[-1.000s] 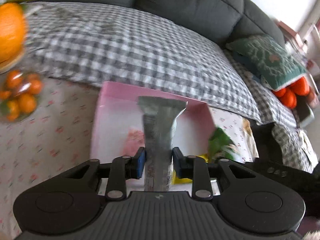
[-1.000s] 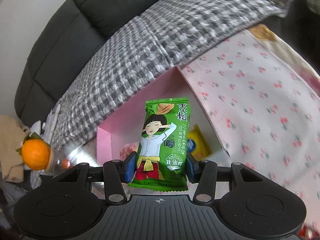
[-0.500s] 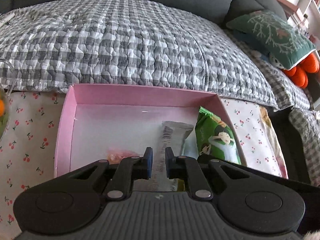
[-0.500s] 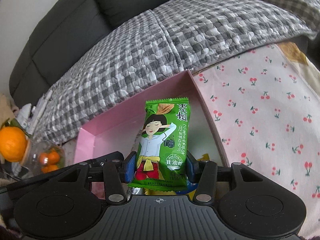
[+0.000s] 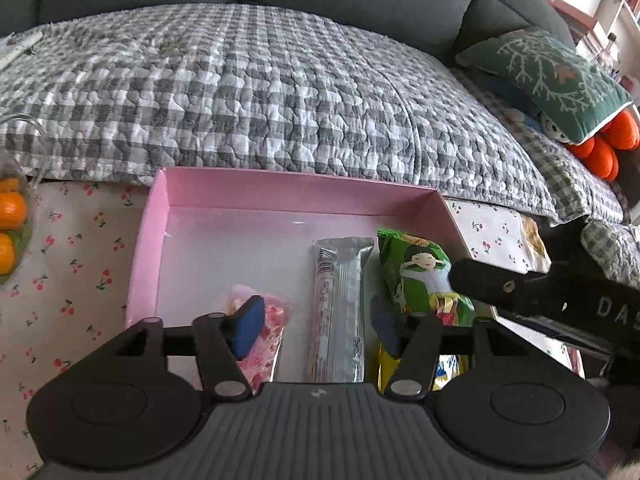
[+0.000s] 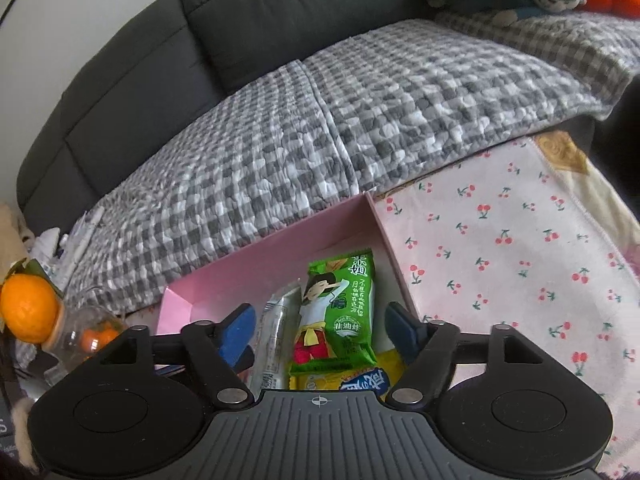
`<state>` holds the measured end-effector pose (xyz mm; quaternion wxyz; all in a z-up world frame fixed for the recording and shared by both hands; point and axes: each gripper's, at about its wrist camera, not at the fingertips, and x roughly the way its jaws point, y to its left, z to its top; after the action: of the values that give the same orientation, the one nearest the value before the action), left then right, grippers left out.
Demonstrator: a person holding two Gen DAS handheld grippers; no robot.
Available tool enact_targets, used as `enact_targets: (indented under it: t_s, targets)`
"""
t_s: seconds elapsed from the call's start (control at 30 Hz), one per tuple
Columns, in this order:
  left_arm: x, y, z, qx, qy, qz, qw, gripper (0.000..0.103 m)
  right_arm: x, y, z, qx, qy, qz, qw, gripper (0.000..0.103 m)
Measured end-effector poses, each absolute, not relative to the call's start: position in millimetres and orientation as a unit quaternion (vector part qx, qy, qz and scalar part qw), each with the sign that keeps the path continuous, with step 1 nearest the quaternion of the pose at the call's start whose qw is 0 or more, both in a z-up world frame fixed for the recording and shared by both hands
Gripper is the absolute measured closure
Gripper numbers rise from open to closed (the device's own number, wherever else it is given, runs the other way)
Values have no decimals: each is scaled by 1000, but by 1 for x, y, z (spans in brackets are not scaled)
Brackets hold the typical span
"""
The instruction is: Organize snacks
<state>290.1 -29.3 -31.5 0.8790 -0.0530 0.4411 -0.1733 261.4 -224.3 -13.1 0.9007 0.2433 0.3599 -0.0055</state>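
A pink box (image 5: 288, 190) (image 6: 224, 284) stands on the cherry-print cloth. Inside lie a silver snack bar (image 5: 340, 308) (image 6: 274, 332), a green snack packet (image 5: 420, 276) (image 6: 340, 308), a pink wrapped snack (image 5: 268, 332) and a yellow packet (image 5: 384, 364) (image 6: 348, 378). My left gripper (image 5: 316, 324) hovers over the silver bar, its jaws opening, pads clear of it. Over the green packet, my right gripper (image 6: 320, 330) is also opening, its pads apart from the packet, which lies loose in the box. One right finger reaches in from the right of the left wrist view.
A grey checked quilt (image 5: 280, 92) on a dark sofa runs behind the box. A glass jar of small oranges (image 6: 86, 332) with an orange (image 6: 28, 308) on top stands to the left. A green cushion (image 5: 548, 68) lies at the far right.
Both grippers let go: the silver bar left the left jaws and lies in the box, and the green packet dropped from the right jaws beside it. Both jaws widened.
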Motion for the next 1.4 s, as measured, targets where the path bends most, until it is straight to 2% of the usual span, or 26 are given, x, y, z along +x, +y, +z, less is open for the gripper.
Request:
enact_targets:
  t_s: [0.13, 0.27, 0.47, 0.73, 0.97, 1.1, 1.4]
  targets:
    - [278, -19, -25, -56, 439, -166, 881, 36, 251, -220, -5, 233, 364, -6, 902, 26]
    - [265, -12, -19, -55, 439, -164, 882, 29, 238, -215, 4, 215, 365, -9, 906, 18]
    - [245, -8, -12, -42, 435, -157, 886, 17, 217, -206, 19, 193, 371, -9, 908, 15]
    - [215, 4, -3, -31, 429, -154, 889, 5, 187, -194, 32, 176, 377, -2, 909, 15]
    - [191, 13, 2, -19, 426, -151, 892, 1, 162, -184, 38, 159, 387, -2, 908, 14]
    - [179, 17, 3, -15, 426, -147, 892, 1, 149, -179, 41, 149, 387, -3, 910, 4]
    - [154, 26, -5, -26, 439, -149, 886, 1, 123, -168, 35, 118, 399, -2, 909, 4]
